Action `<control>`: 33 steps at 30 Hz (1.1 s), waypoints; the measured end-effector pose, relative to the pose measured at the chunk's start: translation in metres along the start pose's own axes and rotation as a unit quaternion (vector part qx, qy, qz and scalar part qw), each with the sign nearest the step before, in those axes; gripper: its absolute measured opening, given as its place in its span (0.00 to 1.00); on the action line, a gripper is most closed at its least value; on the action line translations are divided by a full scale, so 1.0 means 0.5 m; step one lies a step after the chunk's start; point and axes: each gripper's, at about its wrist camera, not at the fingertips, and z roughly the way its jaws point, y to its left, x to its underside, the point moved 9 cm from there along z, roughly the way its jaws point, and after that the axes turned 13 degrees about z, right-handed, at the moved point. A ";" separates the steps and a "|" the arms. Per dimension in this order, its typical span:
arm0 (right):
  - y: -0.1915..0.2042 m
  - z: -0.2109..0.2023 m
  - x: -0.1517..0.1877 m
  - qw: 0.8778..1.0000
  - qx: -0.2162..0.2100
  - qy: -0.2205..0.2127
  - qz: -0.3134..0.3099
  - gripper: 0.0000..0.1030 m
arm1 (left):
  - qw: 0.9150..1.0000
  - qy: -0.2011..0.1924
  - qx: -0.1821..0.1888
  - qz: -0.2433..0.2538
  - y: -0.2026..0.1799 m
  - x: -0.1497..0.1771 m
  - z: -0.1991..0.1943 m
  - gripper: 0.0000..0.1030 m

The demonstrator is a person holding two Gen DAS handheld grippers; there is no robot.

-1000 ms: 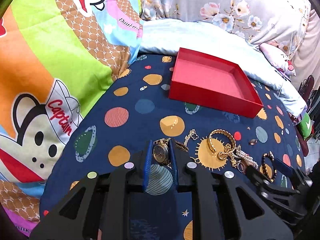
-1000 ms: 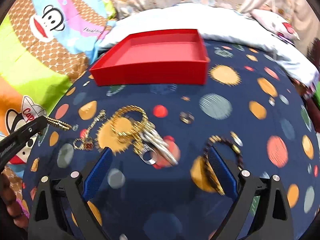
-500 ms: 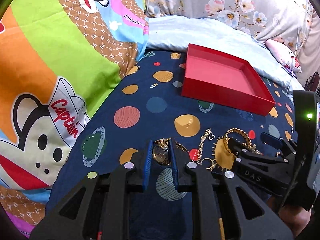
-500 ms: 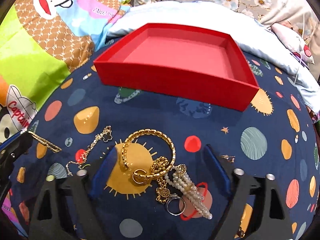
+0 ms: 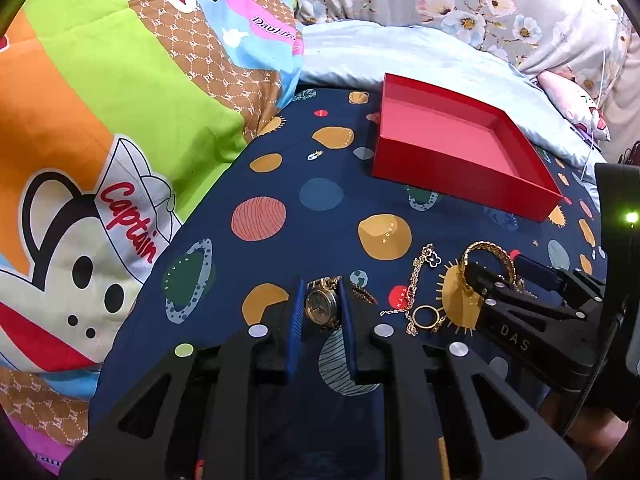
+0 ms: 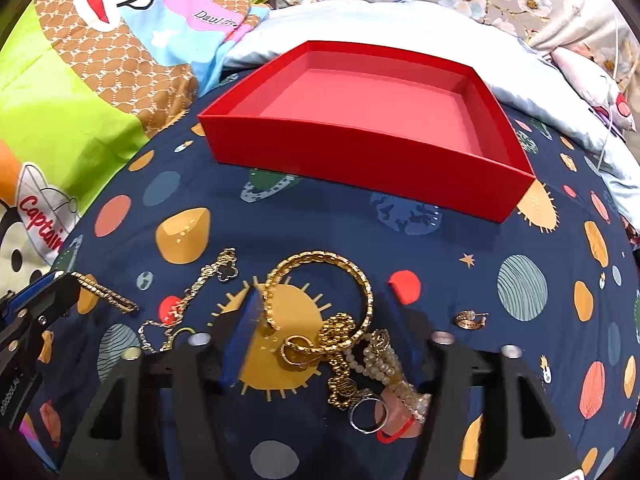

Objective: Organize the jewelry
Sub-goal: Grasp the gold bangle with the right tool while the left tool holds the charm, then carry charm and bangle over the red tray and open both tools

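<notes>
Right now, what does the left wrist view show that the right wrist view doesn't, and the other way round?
Only the left wrist view shows the gold watch clamped between the left gripper fingers.

Only the right wrist view shows the pearl strand, the silver ring, the small earring off to the right, and the right gripper open around the pile.

Both show the red tray with nothing in it, the gold bangle, the thin chain and the planet-print sheet.

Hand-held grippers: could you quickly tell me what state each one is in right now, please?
Left hand-held gripper: closed on the gold watch.
Right hand-held gripper: open, fingers either side of the gold bangle.
</notes>
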 end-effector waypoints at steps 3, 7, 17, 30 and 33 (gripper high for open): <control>0.000 0.010 0.003 1.000 -0.002 0.007 0.002 0.65 | 1.000 0.003 0.001 0.001 -0.003 0.002 0.004 0.17; 0.006 0.015 0.008 1.000 0.004 0.004 -0.011 0.57 | 1.000 0.006 0.001 0.003 -0.007 0.004 0.008 0.17; 0.006 -0.011 -0.010 1.000 -0.021 -0.010 0.002 0.55 | 1.000 0.005 -0.003 0.004 -0.007 -0.003 0.003 0.17; -0.037 -0.104 -0.057 0.998 -0.023 -0.055 0.004 0.55 | 0.998 -0.043 -0.015 0.038 -0.045 -0.097 -0.061 0.17; -0.061 -0.116 -0.081 0.998 -0.018 -0.064 0.009 0.55 | 0.997 -0.052 -0.016 0.048 -0.061 -0.131 -0.063 0.17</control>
